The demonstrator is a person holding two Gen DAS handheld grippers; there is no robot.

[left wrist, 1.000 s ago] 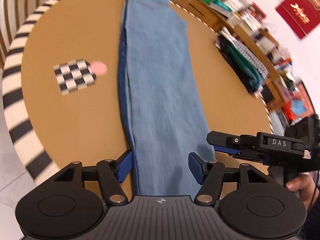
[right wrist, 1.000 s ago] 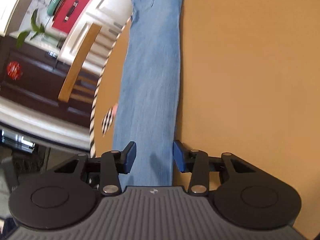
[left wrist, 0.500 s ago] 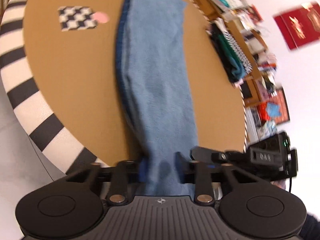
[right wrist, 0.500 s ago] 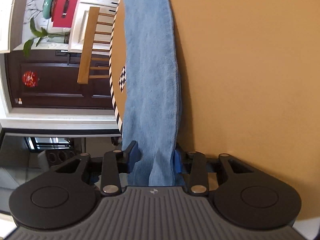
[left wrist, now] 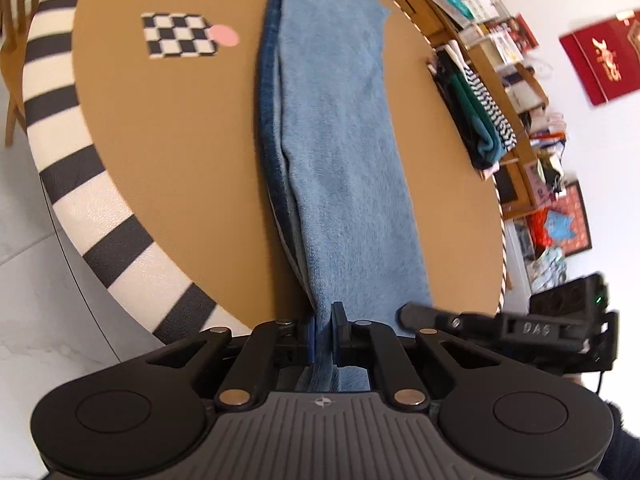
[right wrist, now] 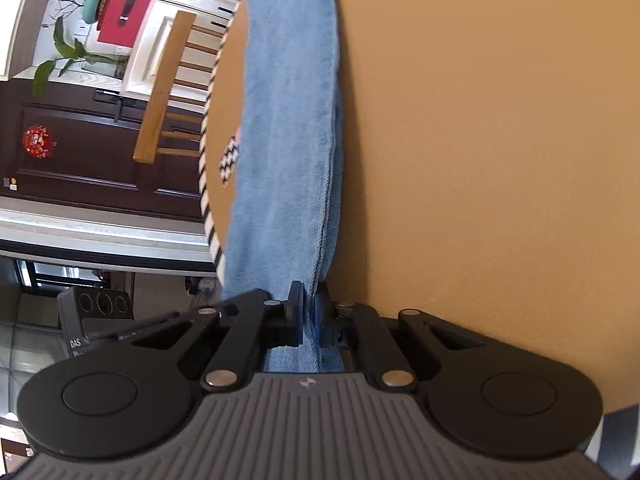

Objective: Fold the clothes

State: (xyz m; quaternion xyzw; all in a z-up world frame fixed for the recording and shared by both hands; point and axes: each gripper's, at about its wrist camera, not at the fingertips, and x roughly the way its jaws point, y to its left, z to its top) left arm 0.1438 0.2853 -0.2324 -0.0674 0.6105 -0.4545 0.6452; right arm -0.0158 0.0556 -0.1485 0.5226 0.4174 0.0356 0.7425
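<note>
Light blue jeans point(left wrist: 340, 152) lie folded lengthwise across the round brown table point(left wrist: 168, 152), legs stacked, reaching from the near edge to the far edge. My left gripper point(left wrist: 323, 326) is shut on the near left corner of the leg end. In the right wrist view the same jeans point(right wrist: 288, 128) run away from me, and my right gripper point(right wrist: 309, 298) is shut on the hem's right edge. The right gripper point(left wrist: 416, 314) also shows at the lower right of the left wrist view, touching the cloth.
A black-and-white checkered card point(left wrist: 180, 35) with a pink dot lies on the table to the left of the jeans. The table has a striped rim point(left wrist: 80, 184). Folded clothes point(left wrist: 476, 120) sit on a shelf at the right. A wooden chair point(right wrist: 168, 92) stands beyond the table.
Both grippers went from open astride the leg end to shut on the denim, the left first, then the right. The cloth bunches slightly between the pads.
</note>
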